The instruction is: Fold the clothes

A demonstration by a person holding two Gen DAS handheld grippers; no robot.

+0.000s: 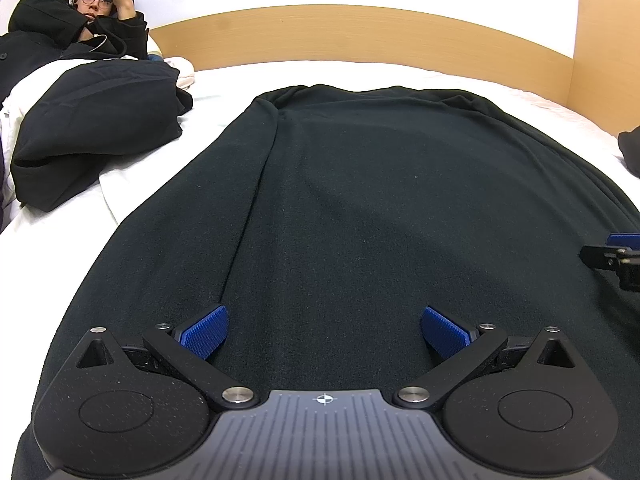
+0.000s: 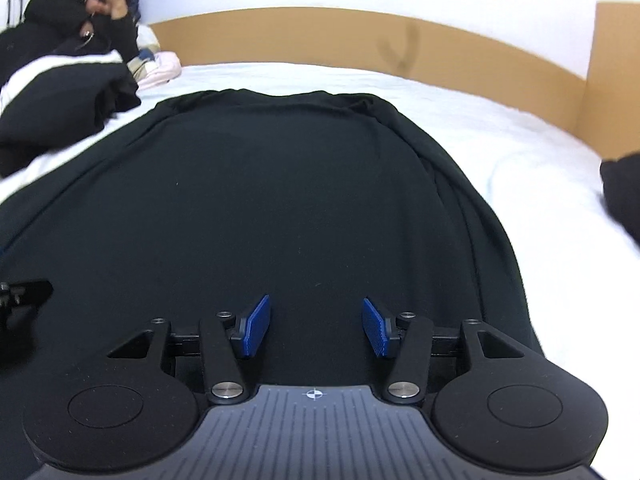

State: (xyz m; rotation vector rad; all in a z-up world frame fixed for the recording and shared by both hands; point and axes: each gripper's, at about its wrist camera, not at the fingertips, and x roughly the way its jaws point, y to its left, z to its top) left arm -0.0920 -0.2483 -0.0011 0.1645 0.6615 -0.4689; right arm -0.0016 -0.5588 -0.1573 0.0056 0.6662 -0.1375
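Two grippers, the left gripper [image 1: 324, 330] and the right gripper [image 2: 316, 326], hang wide open and empty over one dark garment [image 1: 360, 200] on the bed [image 1: 224, 84]. It looks soft, floppy and light. Pinch it at an edge or corner, where the cloth is thin.

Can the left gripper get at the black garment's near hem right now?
Probably yes: the left gripper is open above the black garment, with nothing lying between its fingers and the cloth.

We see bright, even, diffuse light, the white sheet [image 1: 360, 74] nearly blown out. The headboard [image 1: 360, 36] bows under fisheye distortion (corners darken). Our right wrist view looks softer, perhaps motion-blurred. The black garment [image 1: 380, 208] swallows detail, showing faint shadows.
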